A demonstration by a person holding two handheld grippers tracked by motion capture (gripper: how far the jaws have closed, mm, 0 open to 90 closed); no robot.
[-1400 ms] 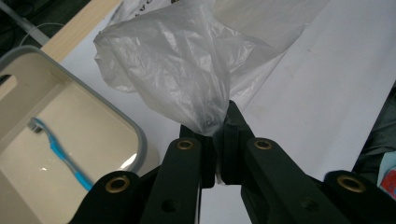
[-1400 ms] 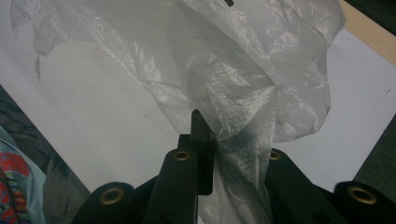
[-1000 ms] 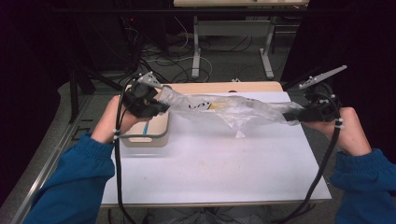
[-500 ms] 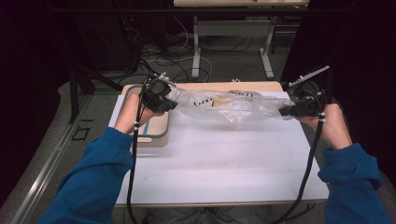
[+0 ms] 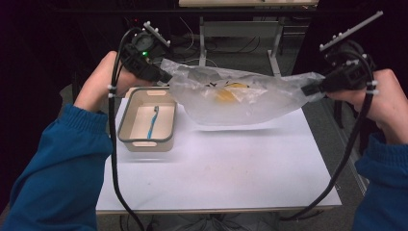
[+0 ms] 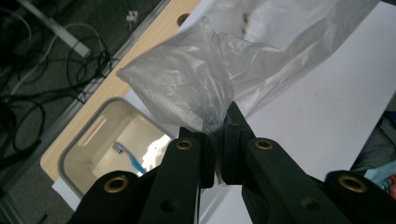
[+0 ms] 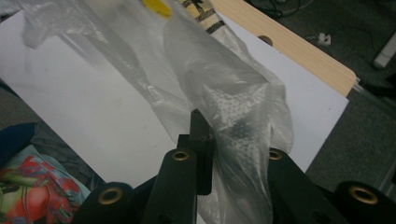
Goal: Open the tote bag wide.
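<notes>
Stretching above the white table (image 5: 231, 173), a clear plastic bag (image 5: 235, 96) (ends pinched by left hand-held gripper (image 5: 166, 77) and right hand-held gripper (image 5: 308, 89)).

Table (image 5: 231, 168): white top, wooden strip along far edge. Grey-rimmed bin (image 5: 146, 119) near left edge, holding blue toothbrush (image 5: 153, 122).

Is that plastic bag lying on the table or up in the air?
In the air: the plastic bag hangs stretched between both grippers, its shadow on the table below.
</notes>
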